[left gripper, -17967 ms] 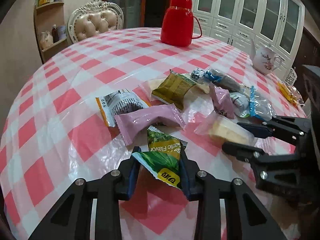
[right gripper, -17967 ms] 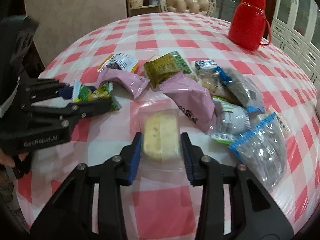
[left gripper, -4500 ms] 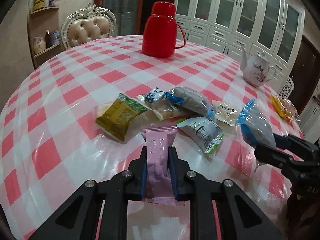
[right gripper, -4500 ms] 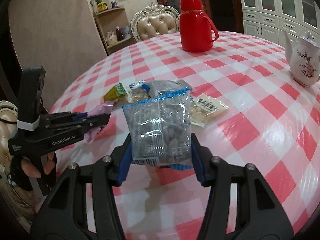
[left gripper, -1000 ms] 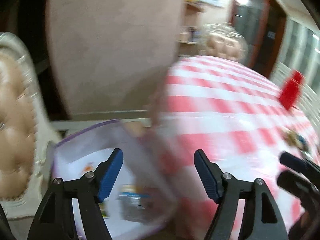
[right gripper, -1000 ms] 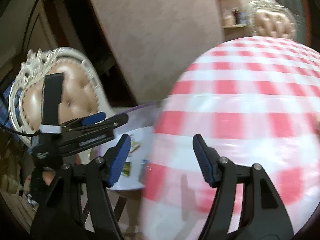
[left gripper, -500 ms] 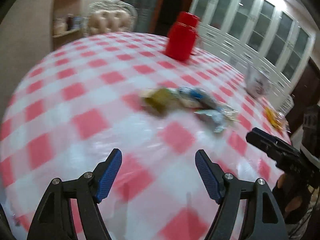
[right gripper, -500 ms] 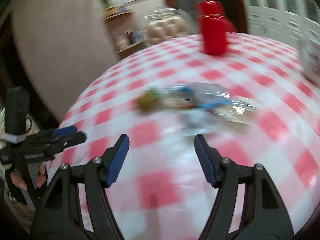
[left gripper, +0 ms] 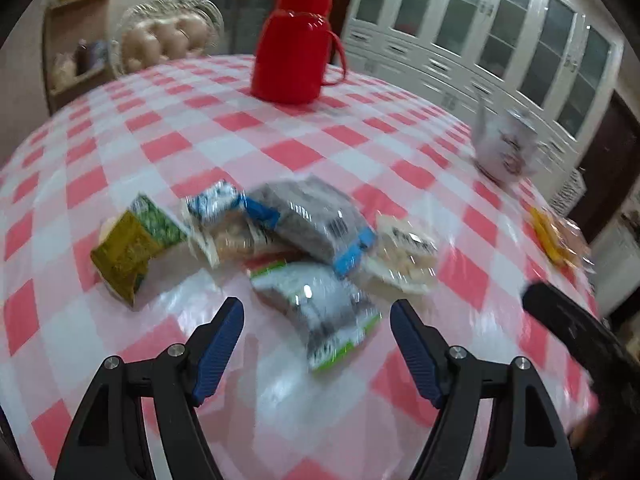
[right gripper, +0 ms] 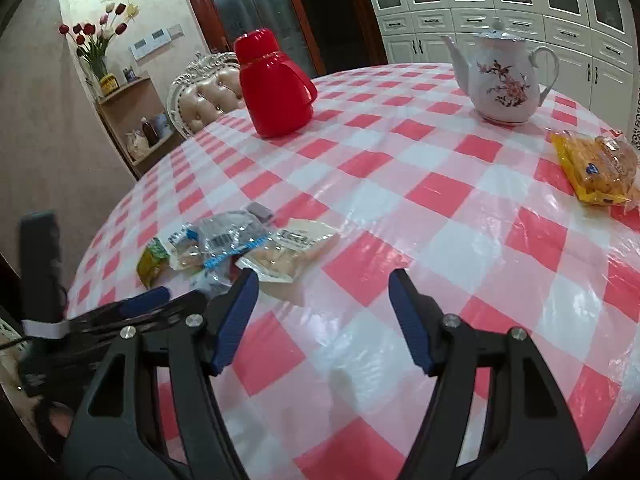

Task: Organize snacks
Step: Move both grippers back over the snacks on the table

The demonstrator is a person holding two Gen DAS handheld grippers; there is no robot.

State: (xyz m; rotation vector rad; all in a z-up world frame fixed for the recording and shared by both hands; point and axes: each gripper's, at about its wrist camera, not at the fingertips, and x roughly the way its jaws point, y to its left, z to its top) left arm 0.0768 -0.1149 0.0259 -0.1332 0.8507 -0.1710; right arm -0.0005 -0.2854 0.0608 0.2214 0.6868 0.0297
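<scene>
Several snack packets lie in a cluster on the checked tablecloth. In the left wrist view: an olive-green packet (left gripper: 128,250), a blue-and-white packet (left gripper: 218,216), a grey packet with blue ends (left gripper: 312,220), a clear packet of pale snacks (left gripper: 404,256) and a white-and-green packet (left gripper: 320,304). My left gripper (left gripper: 316,344) is open and empty, just short of the white-and-green packet. My right gripper (right gripper: 322,312) is open and empty, over the cloth to the right of the cluster (right gripper: 240,244). The left gripper shows at the lower left of the right wrist view (right gripper: 152,304).
A red thermos jug (left gripper: 294,64) stands at the far side and a white floral teapot (right gripper: 504,84) at the far right. A yellow bag of pastries (right gripper: 596,168) lies near the right edge. A padded chair (right gripper: 208,92) and a corner shelf (right gripper: 132,128) stand behind the table.
Both grippers have swung from a bag beside the table back over the table toward the snack cluster. Both are open and empty; earlier they held a pink packet and a clear blue packet.
</scene>
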